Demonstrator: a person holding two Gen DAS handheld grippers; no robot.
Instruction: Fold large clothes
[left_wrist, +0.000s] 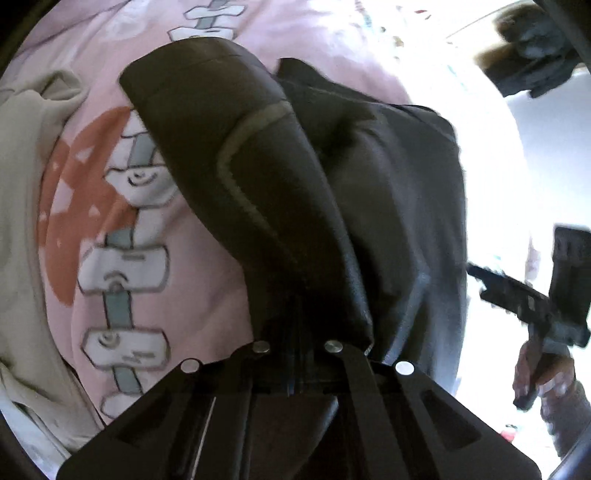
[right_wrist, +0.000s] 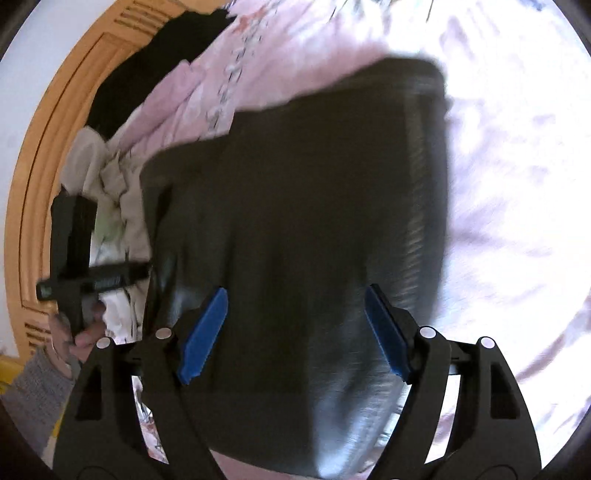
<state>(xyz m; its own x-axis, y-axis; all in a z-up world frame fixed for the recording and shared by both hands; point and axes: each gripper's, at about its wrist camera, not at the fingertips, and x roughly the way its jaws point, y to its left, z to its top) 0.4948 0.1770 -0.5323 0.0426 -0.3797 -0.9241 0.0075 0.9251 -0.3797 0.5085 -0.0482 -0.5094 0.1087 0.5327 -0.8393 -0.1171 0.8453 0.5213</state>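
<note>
A dark brown-black garment (left_wrist: 332, 192) hangs bunched from my left gripper (left_wrist: 299, 332), which is shut on a gathered fold of it; the fingertips are buried in the cloth. Further down the garment drapes onto the pink bed cover. In the right wrist view the same garment (right_wrist: 303, 206) lies spread over the bed, blurred. My right gripper (right_wrist: 295, 336) hovers above its near part, open, with both blue pads (right_wrist: 203, 336) bare and nothing between them. Each gripper shows in the other's view: the right gripper (left_wrist: 532, 299) in a hand, the left gripper (right_wrist: 92, 280) at the garment's left edge.
The pink bed cover (left_wrist: 122, 236) has a cartoon print. Beige and white clothes (left_wrist: 26, 192) lie heaped at the left, seen too as a pale pile (right_wrist: 107, 177). Another dark garment (right_wrist: 155, 59) sits by the wooden headboard (right_wrist: 40, 155). A dark furry item (left_wrist: 532, 55) lies far right.
</note>
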